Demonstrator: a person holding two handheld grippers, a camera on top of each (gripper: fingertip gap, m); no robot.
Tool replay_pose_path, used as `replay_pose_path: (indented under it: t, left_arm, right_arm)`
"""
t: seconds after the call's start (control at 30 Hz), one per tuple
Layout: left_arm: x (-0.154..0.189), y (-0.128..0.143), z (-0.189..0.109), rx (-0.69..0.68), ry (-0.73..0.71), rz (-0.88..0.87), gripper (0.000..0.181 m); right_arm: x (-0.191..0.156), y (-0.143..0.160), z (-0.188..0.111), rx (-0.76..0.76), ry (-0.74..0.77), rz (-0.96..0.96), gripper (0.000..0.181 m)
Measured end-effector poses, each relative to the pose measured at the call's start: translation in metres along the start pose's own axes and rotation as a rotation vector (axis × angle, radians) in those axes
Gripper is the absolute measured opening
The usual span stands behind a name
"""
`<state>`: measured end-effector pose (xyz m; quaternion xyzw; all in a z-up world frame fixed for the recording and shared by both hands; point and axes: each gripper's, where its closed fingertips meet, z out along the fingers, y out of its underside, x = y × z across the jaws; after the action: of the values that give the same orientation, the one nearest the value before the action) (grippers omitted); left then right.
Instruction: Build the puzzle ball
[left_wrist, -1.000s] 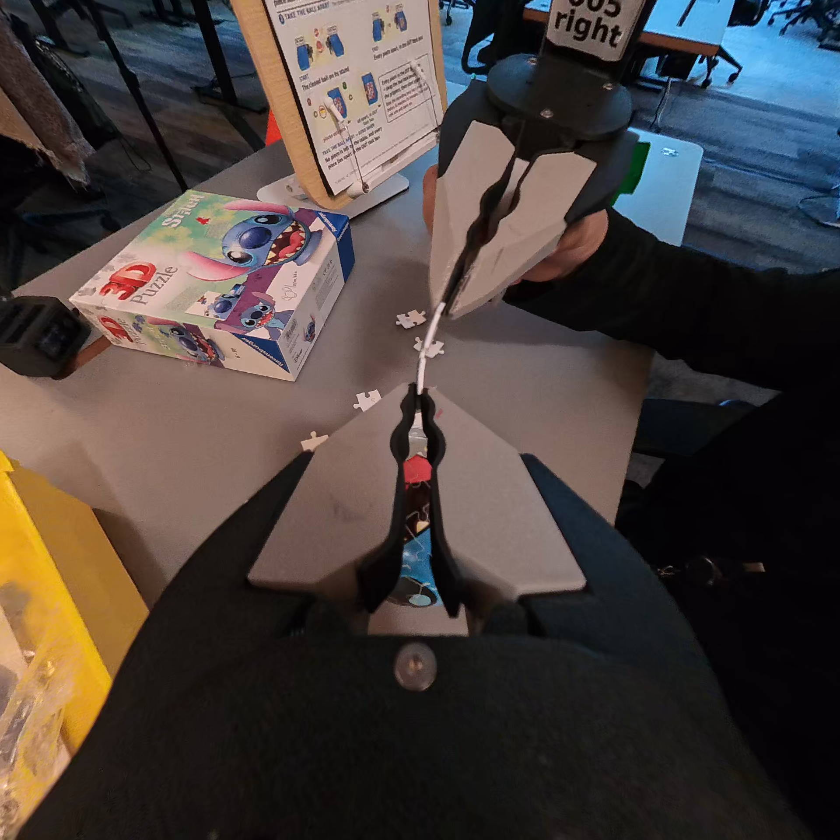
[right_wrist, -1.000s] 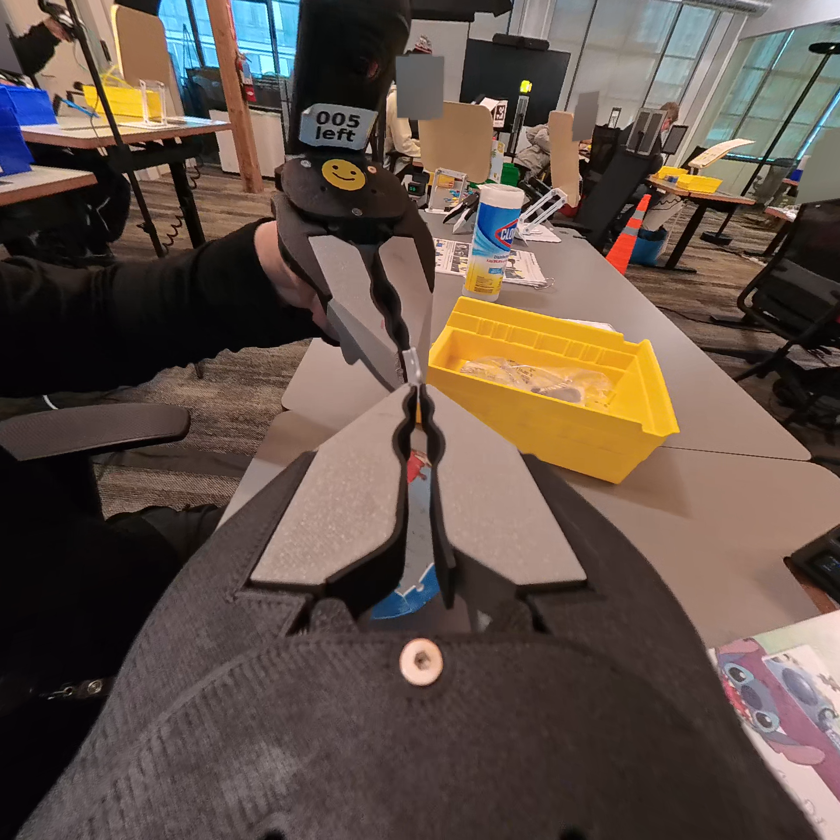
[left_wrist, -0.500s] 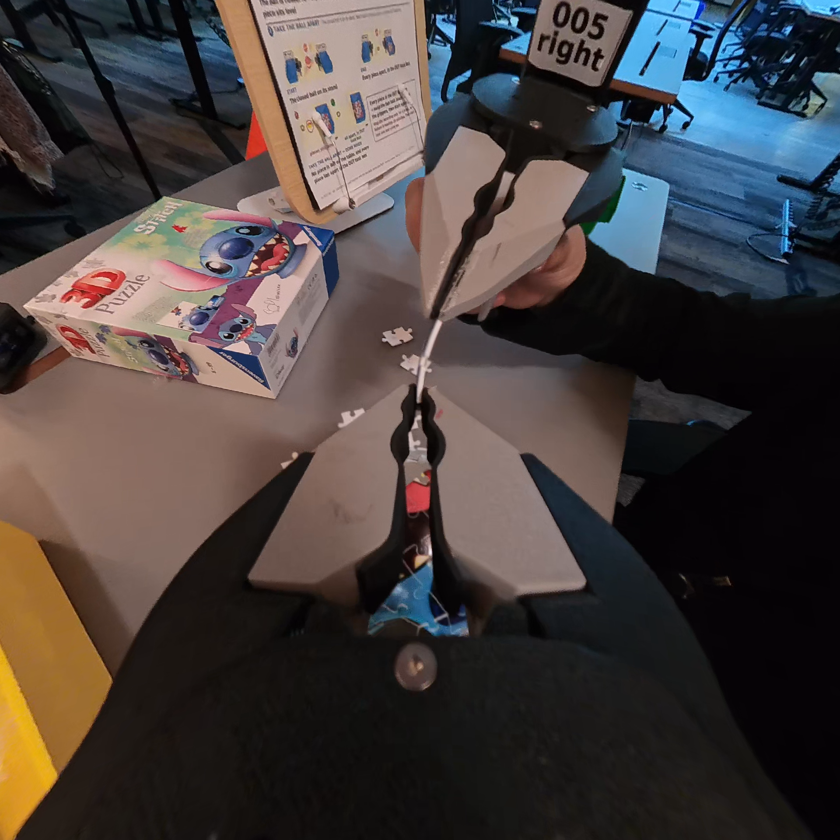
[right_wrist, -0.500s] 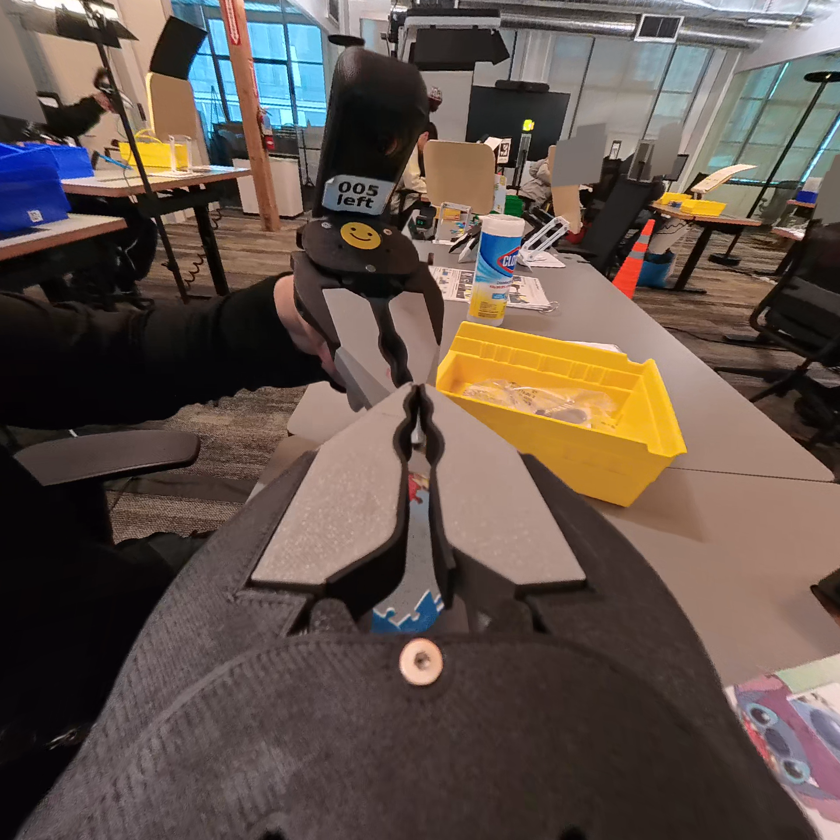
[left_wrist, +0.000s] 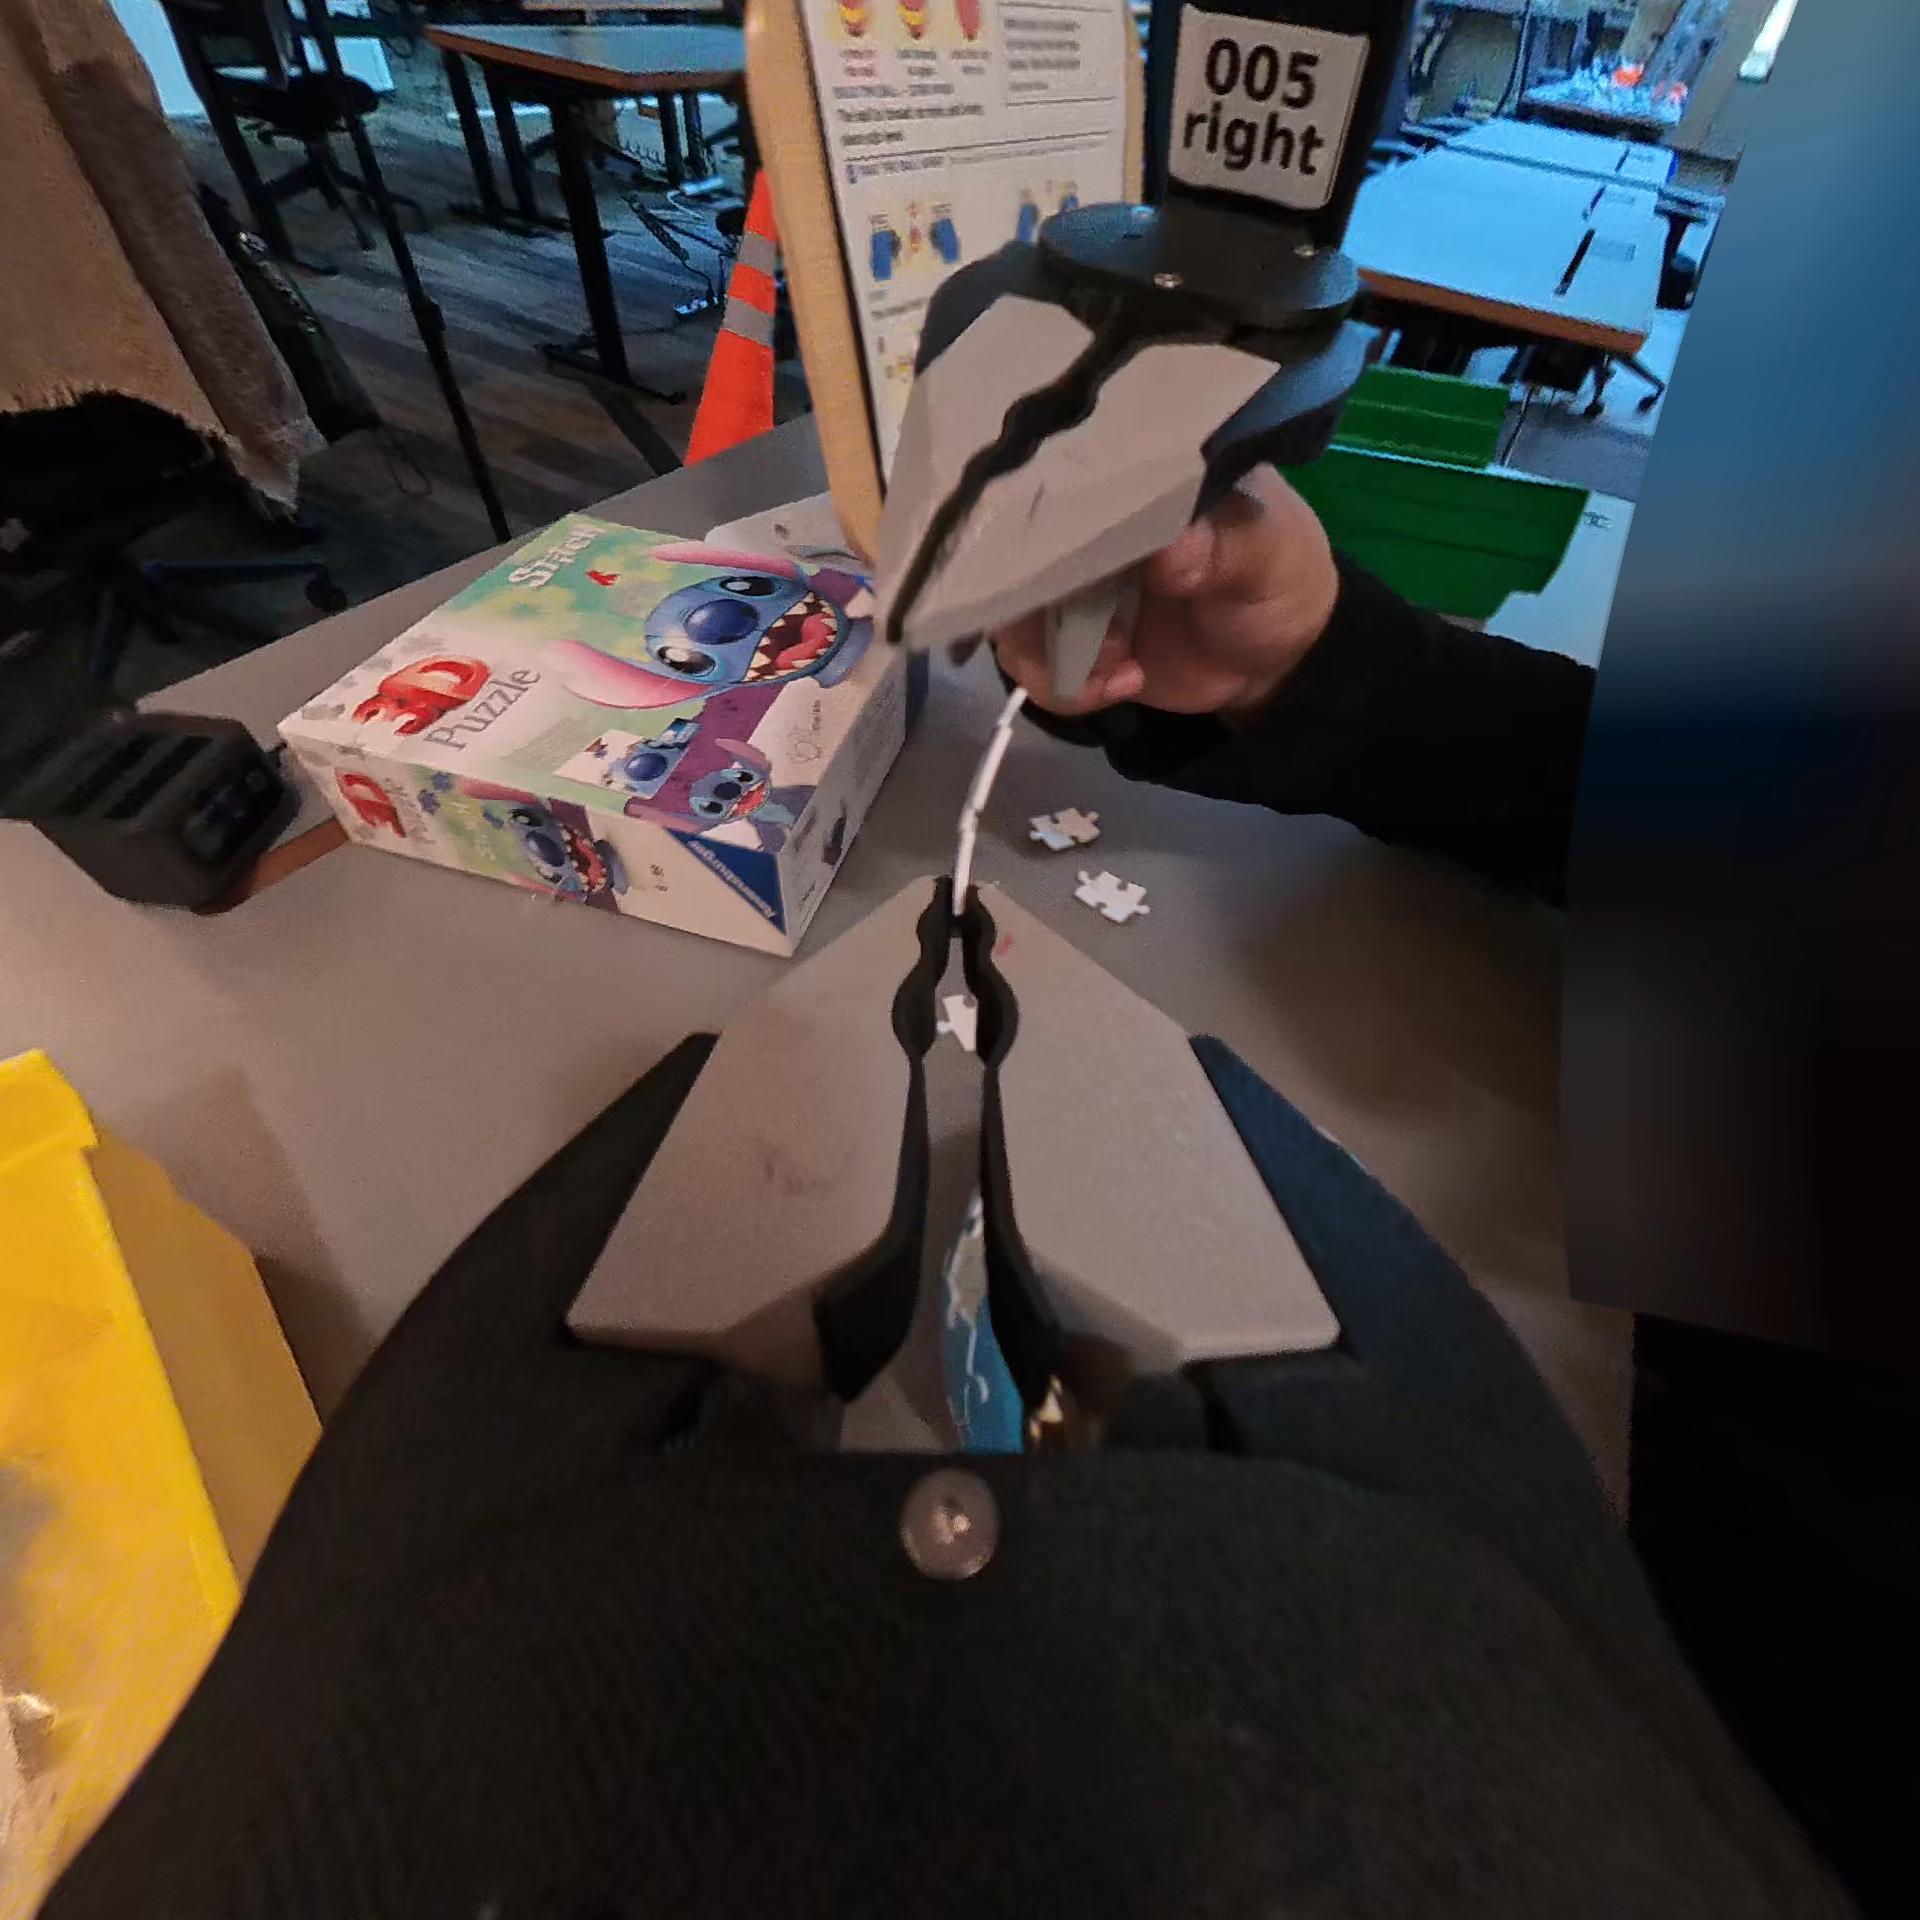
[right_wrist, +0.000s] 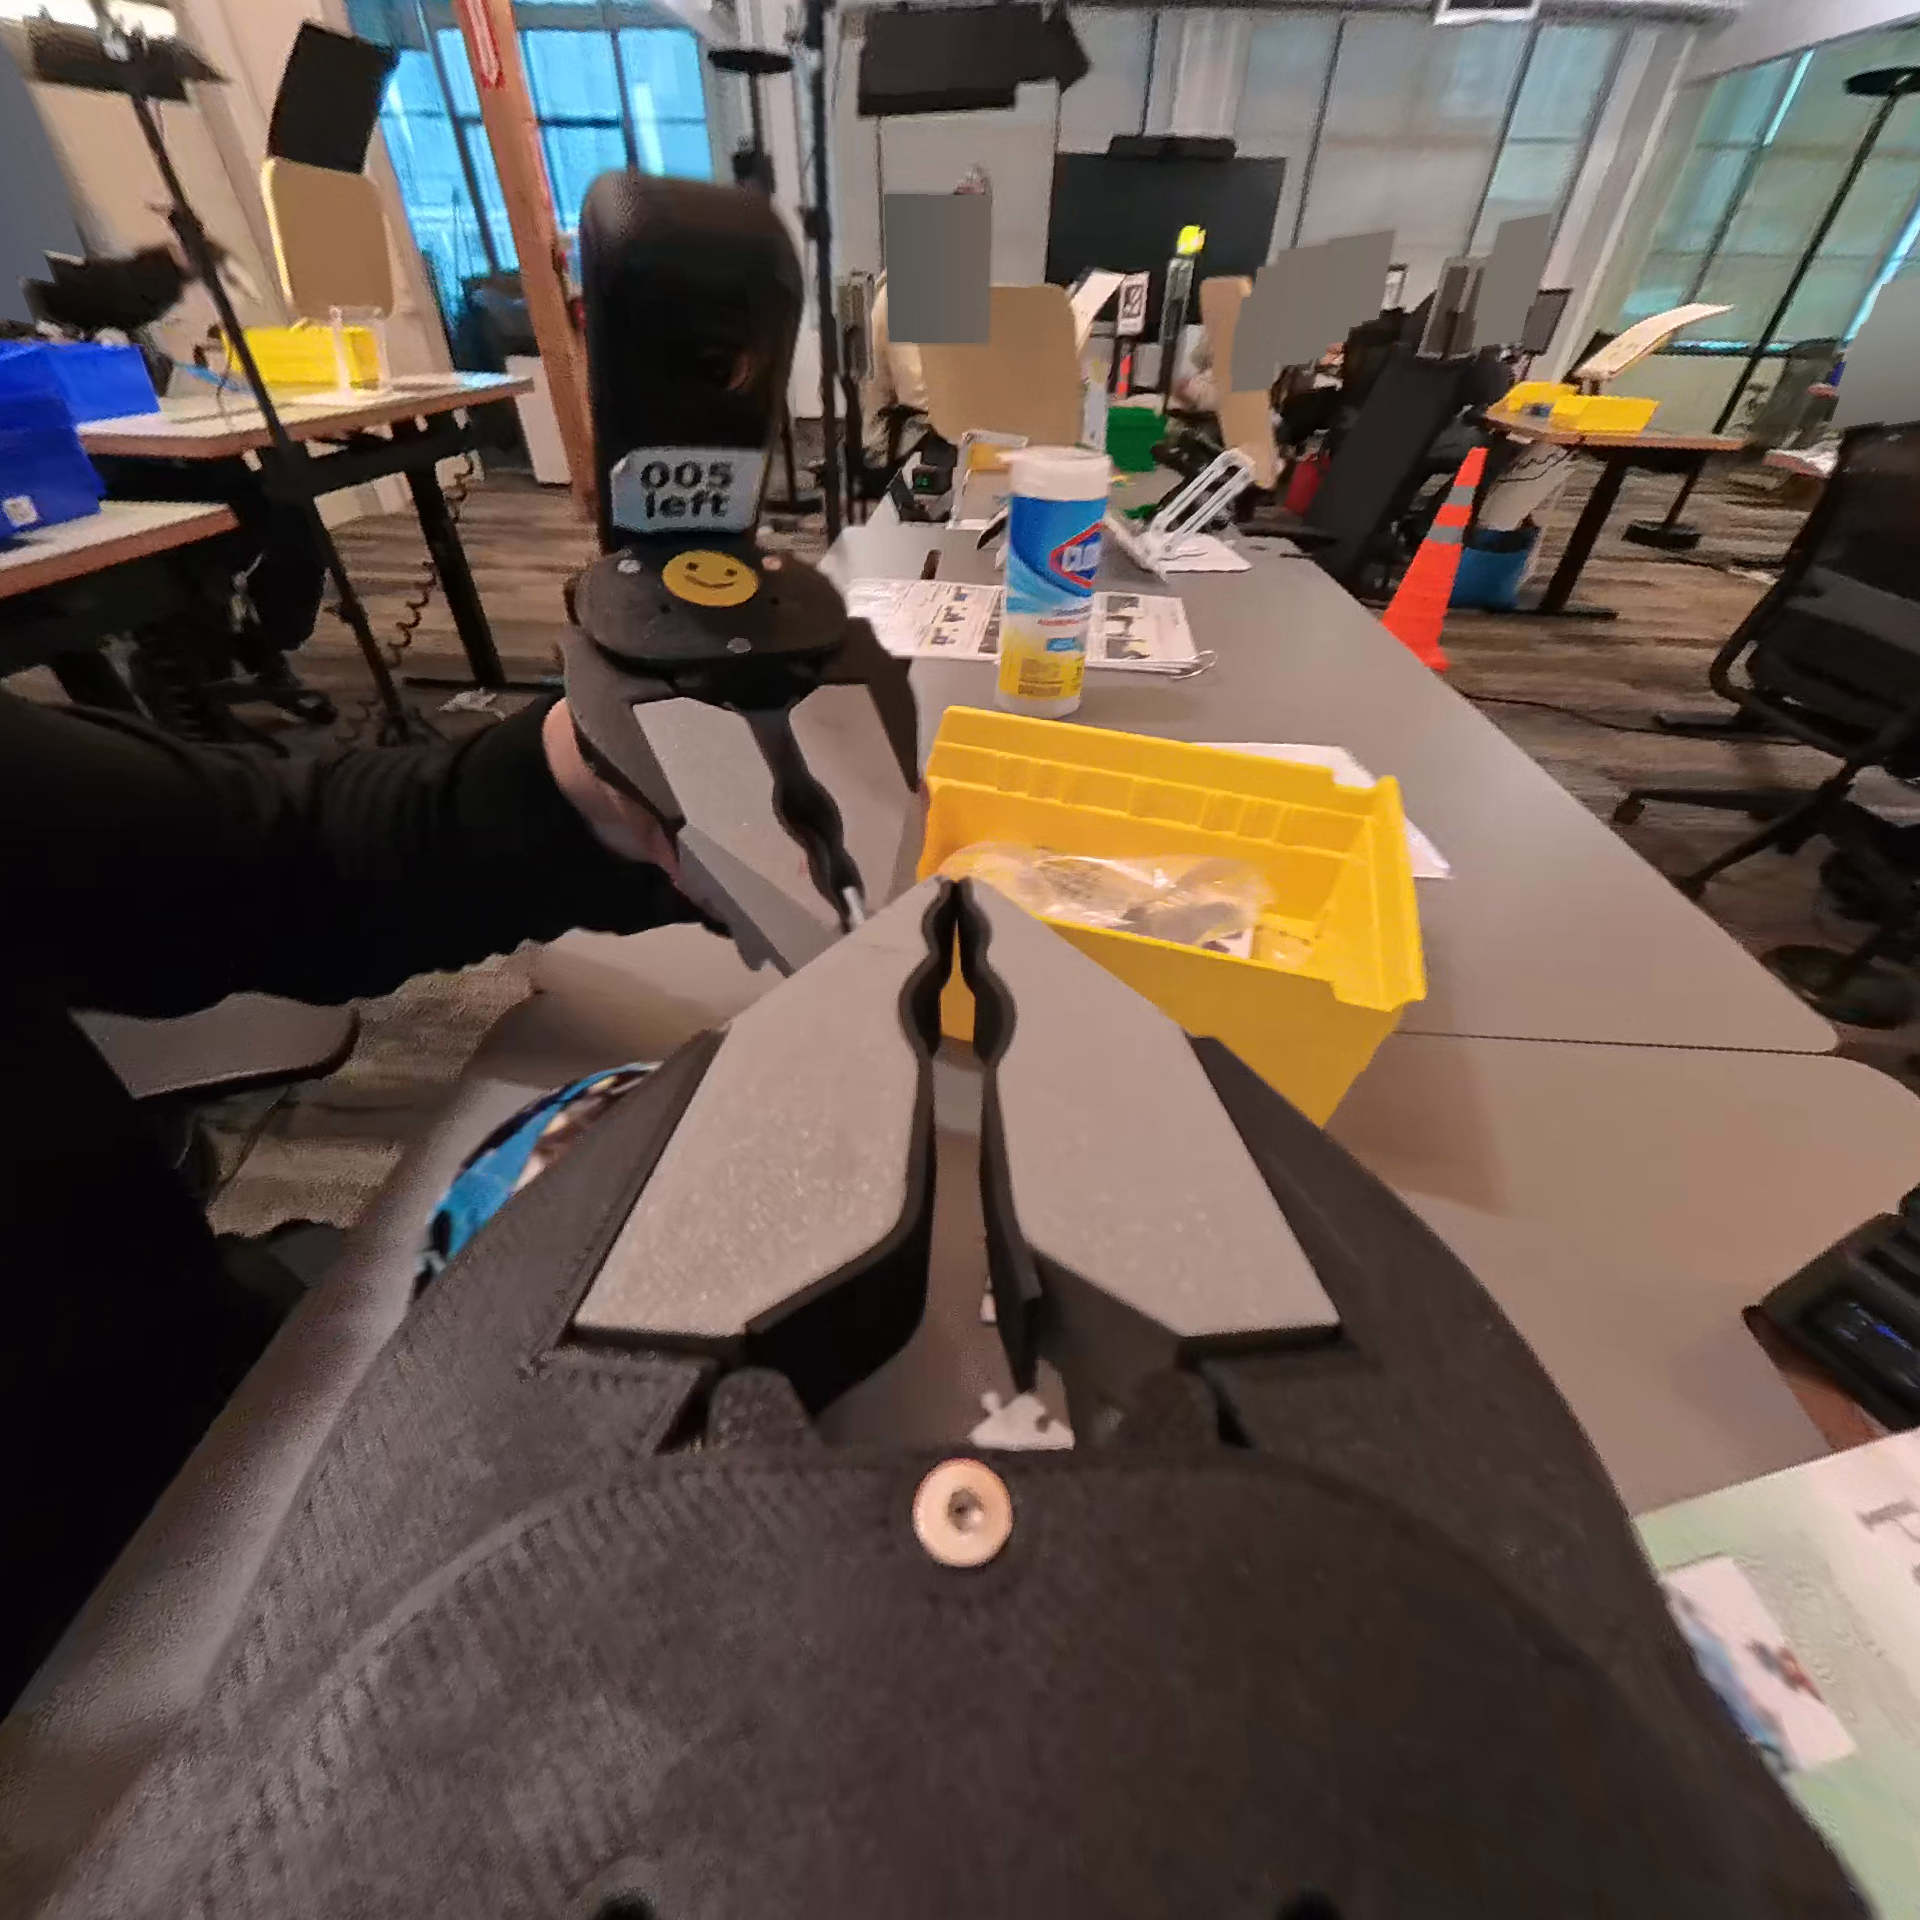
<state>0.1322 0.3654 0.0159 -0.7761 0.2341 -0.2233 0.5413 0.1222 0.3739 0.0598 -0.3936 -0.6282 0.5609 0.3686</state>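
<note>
My left gripper (left_wrist: 956, 894) is shut on a curved strip of joined puzzle pieces (left_wrist: 987, 769), seen edge-on as a thin white line rising from the fingertips. Its blue printed side shows between the fingers. My right gripper (right_wrist: 951, 891) is shut with nothing between its fingers. In the left wrist view it (left_wrist: 899, 623) hangs above and left of the strip's far end, apart from it. The strip's blue face (right_wrist: 520, 1153) shows low left in the right wrist view, and the left gripper (right_wrist: 847, 909) is there too. Loose white pieces (left_wrist: 1062, 828) (left_wrist: 1112, 896) lie on the grey table (left_wrist: 364, 1039).
The puzzle box (left_wrist: 603, 717) lies left of centre, with an instruction board (left_wrist: 935, 156) behind it and a black device (left_wrist: 156, 800) at the left. A yellow bin (right_wrist: 1340, 831) with plastic bags stands close by. A wipes canister (right_wrist: 1049, 582) is farther back. My hands' fingertips stand some 4 cm from each other. Both grippers' tips are roughly 40 cm from the black device (left_wrist: 156, 800).
Both grippers held the strip end to end before. Now my right gripper has let go and moved up and to the left. My left gripper still holds the strip.
</note>
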Motion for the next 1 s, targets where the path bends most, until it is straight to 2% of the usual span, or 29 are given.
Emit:
replay_pose_path:
  t: [0.07,0.13,0.2,0.27,0.33,0.43,0.53,0.57,0.83,0.9,0.97,1.0]
  left_arm:
    - [-0.011,0.006,-0.006,0.013,-0.016,-0.049,0.000]
    - [-0.018,0.014,-0.014,0.003,-0.042,-0.084,0.000]
    - [-0.022,0.019,-0.020,-0.019,-0.090,-0.091,0.000]
    - [-0.022,0.023,-0.021,-0.068,-0.130,-0.077,0.000]
    - [-0.016,0.029,-0.018,-0.122,-0.152,-0.059,0.000]
    - [-0.012,0.038,-0.015,-0.176,-0.192,-0.061,0.000]
    - [-0.006,0.037,-0.011,-0.188,-0.195,-0.082,0.000]
    - [-0.006,0.037,-0.010,-0.202,-0.199,-0.087,0.000]
    - [0.000,0.033,-0.006,-0.235,-0.186,-0.113,0.000]
    - [0.001,0.035,-0.005,-0.244,-0.182,-0.117,0.000]
    - [0.001,0.036,-0.005,-0.249,-0.181,-0.118,0.000]
    - [0.001,0.036,-0.005,-0.252,-0.185,-0.113,0.000]
  right_arm:
    - [0.014,0.001,-0.005,0.015,-0.014,0.019,0.000]
    - [0.016,0.006,-0.007,0.025,-0.090,0.095,0.000]
    - [0.010,0.012,-0.004,0.045,-0.184,0.193,0.015]
    - [0.008,0.018,0.001,0.059,-0.206,0.218,0.016]
    - [0.002,0.023,0.008,0.075,-0.217,0.199,0.015]
    - [-0.012,0.043,0.022,-0.020,-0.227,0.188,0.019]
    - [-0.022,0.054,0.028,-0.070,-0.208,0.116,0.011]
    - [-0.023,0.056,0.028,-0.085,-0.196,0.082,0.000]
    - [-0.023,0.051,0.019,-0.082,-0.188,0.042,0.000]
    - [-0.025,0.047,0.017,-0.064,-0.213,0.068,0.012]
    - [-0.024,0.047,0.016,-0.069,-0.212,0.058,0.000]
    - [-0.024,0.048,0.016,-0.077,-0.207,0.042,0.000]
